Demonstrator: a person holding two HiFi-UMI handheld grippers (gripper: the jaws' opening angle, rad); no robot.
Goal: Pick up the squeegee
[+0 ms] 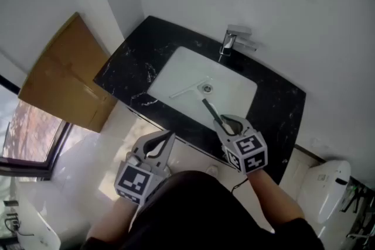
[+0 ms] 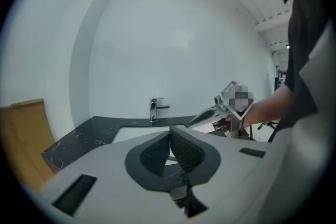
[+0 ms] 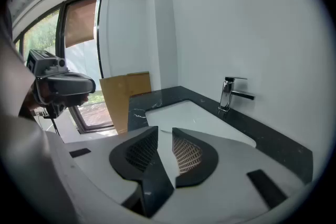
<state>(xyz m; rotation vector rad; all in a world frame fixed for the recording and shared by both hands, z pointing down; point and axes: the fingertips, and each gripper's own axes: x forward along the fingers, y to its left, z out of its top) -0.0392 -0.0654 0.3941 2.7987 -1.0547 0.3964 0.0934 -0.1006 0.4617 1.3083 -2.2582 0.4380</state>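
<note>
The squeegee [image 1: 193, 89] lies slanting in the white sink basin [image 1: 234, 91], its white blade end to the left and its black handle running toward me. My right gripper [image 1: 225, 123] is over the basin's near rim, shut on that black handle. In the right gripper view the squeegee [image 3: 155, 186] runs between the closed pads of the right gripper [image 3: 164, 152] out over the basin. My left gripper [image 1: 169, 136] hangs in front of the counter's near edge, shut and empty. Its pads meet in the left gripper view [image 2: 170, 150].
A chrome faucet [image 1: 234, 41] stands at the back of the black marble counter [image 1: 132, 64]. A brown cardboard sheet [image 1: 64, 76] leans at the counter's left end, with a window [image 1: 29, 137] beyond it. A white toilet [image 1: 328, 184] is at the lower right.
</note>
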